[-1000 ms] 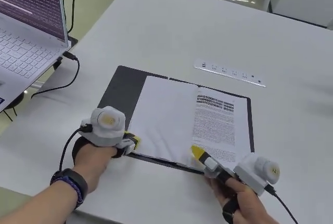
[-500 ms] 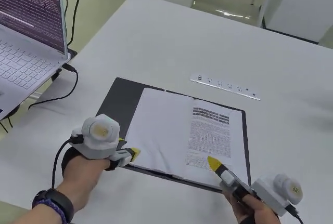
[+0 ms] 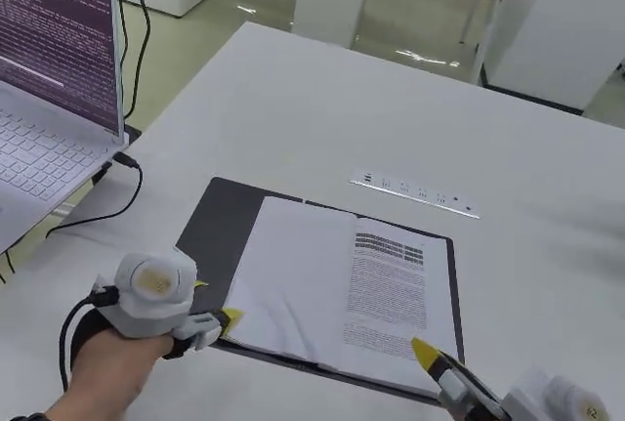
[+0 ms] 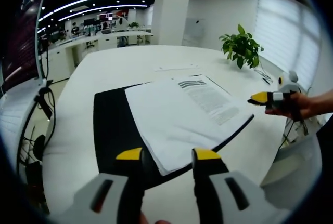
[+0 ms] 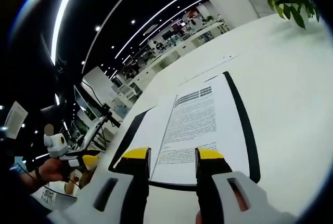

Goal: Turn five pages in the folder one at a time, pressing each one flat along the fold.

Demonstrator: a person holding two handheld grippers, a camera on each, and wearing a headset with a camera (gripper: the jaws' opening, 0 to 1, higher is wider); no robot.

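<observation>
Folder (image 3: pixel 217 218) lies open and flat on the white table (image 3: pixel 322 99), near the front edge and between the 2 grippers. A blank sheet (image 3: pixel 293 279) is on its left half, a printed page (image 3: pixel 391 289) on its right, and the fold (image 3: pixel 342 289) runs between them. Left gripper (image 4: pixel 166 155): jaws parted by a moderate gap, nothing clamped. It sits low, just off the near-left corner of the blank sheet, and that corner lines up with the gap from its own view. I can't tell whether the tips touch the paper. My read is that it's parked there to pin that side down or start a press toward the fold. Right gripper (image 5: pixel 171 154): jaws likewise apart and empty. It hovers just off the near-right corner of the printed page, aimed along the page, which looks like a line-up to pinch that free corner for a turn. Neither sheet is lifted, so by my read this is a between-pages moment, and I can't tell how many of the 5 are done. The risk I see is picking up 2 sheets at once from the stacked edge. A laptop (image 3: pixel 49 99) with its cable (image 3: pixel 98 211) sits at far left, and a flat white strip (image 3: pixel 415 193) lies beyond the folder. Both are well apart from the work.
</observation>
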